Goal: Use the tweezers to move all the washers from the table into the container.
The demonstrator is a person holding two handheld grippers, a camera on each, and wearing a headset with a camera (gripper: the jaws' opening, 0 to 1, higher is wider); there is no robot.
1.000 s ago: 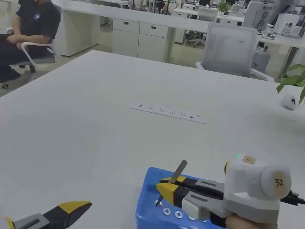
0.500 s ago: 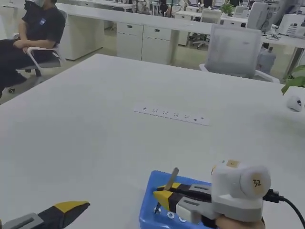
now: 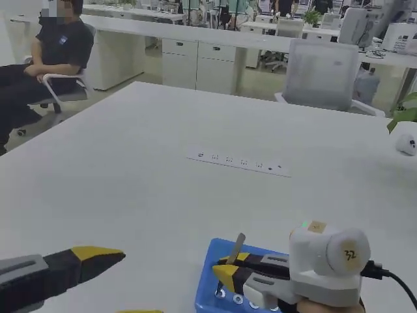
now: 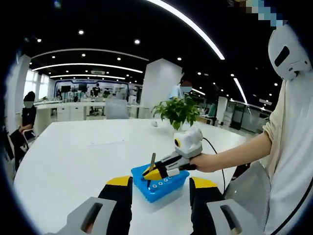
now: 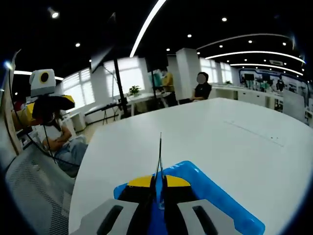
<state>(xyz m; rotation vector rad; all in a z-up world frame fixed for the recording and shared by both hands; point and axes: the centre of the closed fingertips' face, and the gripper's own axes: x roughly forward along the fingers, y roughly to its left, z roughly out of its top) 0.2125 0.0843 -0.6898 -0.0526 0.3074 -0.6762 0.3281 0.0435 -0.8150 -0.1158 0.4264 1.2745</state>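
Note:
A blue container (image 3: 210, 257) sits near the table's front edge, with several small washers (image 3: 238, 299) lying inside it. My right gripper (image 3: 225, 270) hovers over the container, shut on grey tweezers (image 3: 236, 250) whose tips point down into it. From the right gripper view the tweezers (image 5: 159, 156) stick straight out of the closed yellow jaws of the right gripper (image 5: 159, 183), above the container (image 5: 220, 205). My left gripper (image 3: 140, 283) is low at the left, open and holding nothing. The left gripper view has its jaws (image 4: 161, 185) spread on either side of the container (image 4: 171, 188).
A white power strip (image 3: 239, 162) lies flat mid-table. A person sits on a chair (image 3: 55, 52) beyond the left edge. A grey office chair (image 3: 322, 68) stands at the far side, and a small white object (image 3: 407, 143) lies far right. A potted plant (image 4: 178, 110) stands on the table.
The head camera has tipped upward. My left gripper has come further into view from the bottom left. The right gripper stays over the container with the tweezers.

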